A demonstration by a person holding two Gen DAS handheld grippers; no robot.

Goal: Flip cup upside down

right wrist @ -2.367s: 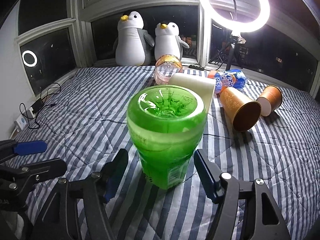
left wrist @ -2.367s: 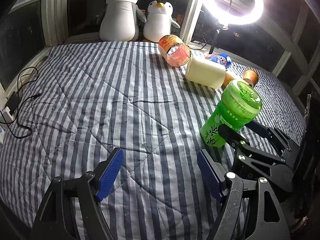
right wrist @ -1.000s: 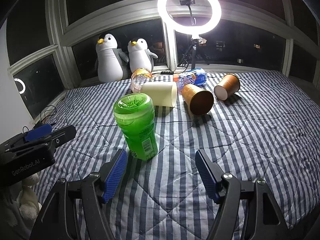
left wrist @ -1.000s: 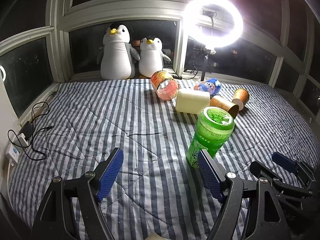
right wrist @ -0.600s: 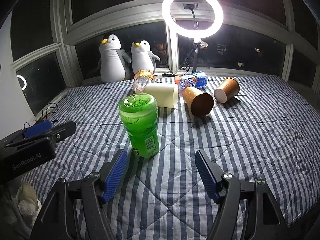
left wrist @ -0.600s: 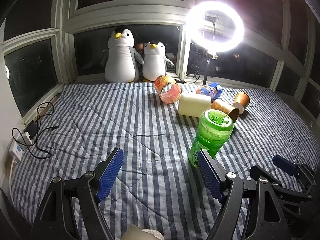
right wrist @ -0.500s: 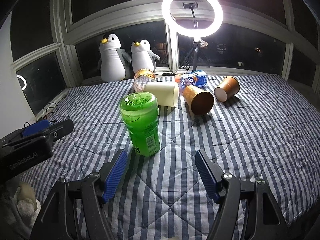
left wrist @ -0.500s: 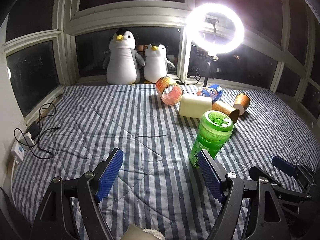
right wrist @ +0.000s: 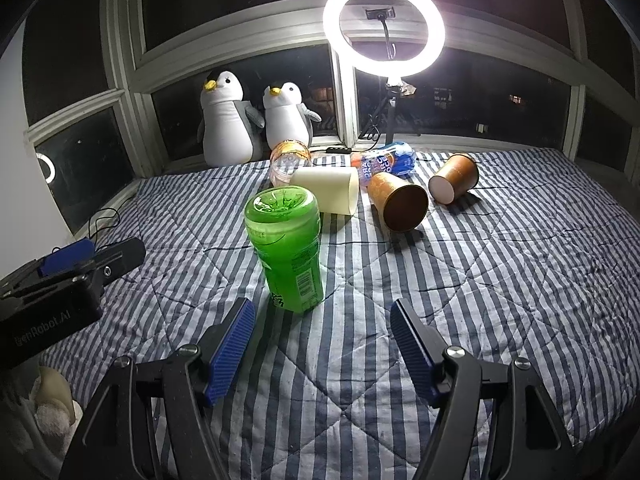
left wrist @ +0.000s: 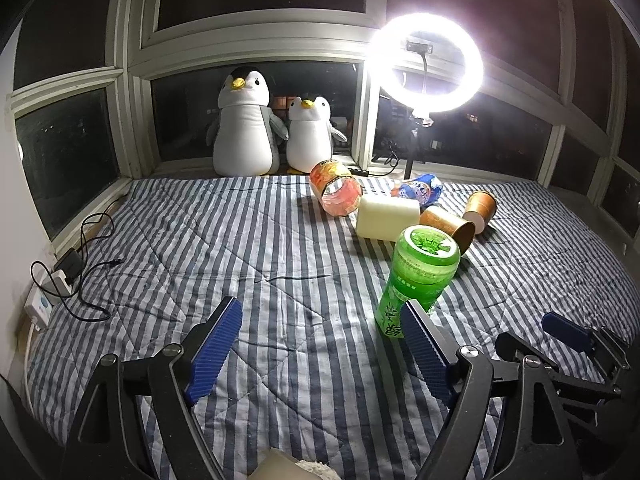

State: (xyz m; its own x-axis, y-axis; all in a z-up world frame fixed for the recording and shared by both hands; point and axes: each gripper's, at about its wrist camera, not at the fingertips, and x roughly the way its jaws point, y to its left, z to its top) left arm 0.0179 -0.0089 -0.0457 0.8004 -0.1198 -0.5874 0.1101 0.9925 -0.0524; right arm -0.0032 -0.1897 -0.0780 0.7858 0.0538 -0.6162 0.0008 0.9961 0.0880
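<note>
The green cup point(right wrist: 289, 249) is standing base-up on the striped quilt point(right wrist: 500, 280), showing a barcode and white characters too small to read, while "enRobot.AI" is reading in part on the left gripper point(right wrist: 80, 258) body in the right wrist view. Both the left gripper and the right gripper point(right wrist: 322, 338) are hanging wide open and gripping nothing, the cup sitting just ahead of the right one's left finger. Bare quilt is stretching right of the cup, with a cream cup point(right wrist: 330, 190), two brown paper cups point(right wrist: 400, 206) and a blue bottle point(right wrist: 384, 164) lettered "RA" lying behind it.
</note>
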